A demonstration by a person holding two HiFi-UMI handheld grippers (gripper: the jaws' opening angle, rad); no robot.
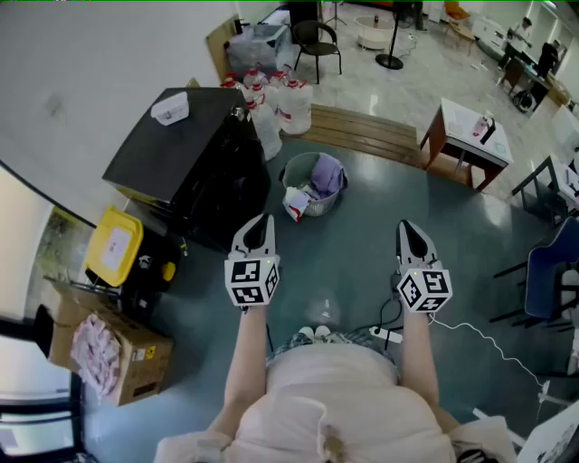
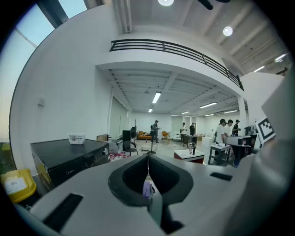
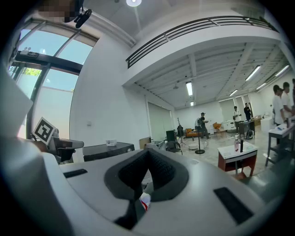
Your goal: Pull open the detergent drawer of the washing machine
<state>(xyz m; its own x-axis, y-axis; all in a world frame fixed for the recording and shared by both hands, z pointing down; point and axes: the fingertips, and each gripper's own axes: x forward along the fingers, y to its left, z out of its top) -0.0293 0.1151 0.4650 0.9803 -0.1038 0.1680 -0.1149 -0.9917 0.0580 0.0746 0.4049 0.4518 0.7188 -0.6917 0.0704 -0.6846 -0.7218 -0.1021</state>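
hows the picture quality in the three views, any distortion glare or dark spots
Head view: even light, sharp, edges bowed by the wide lens; the black washing machine shows little detail. Left gripper view: heavy fisheye with black corners, ceiling lamp blown out. Right gripper view: same fisheye, window bright at left, balcony railing curved.

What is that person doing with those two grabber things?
A person stands holding the left gripper and the right gripper out in front, both with jaws shut and nothing in them. The black washing machine sits ahead to the left, apart from both grippers, so nothing is touching it yet. A laundry basket stands on the floor beside the machine.
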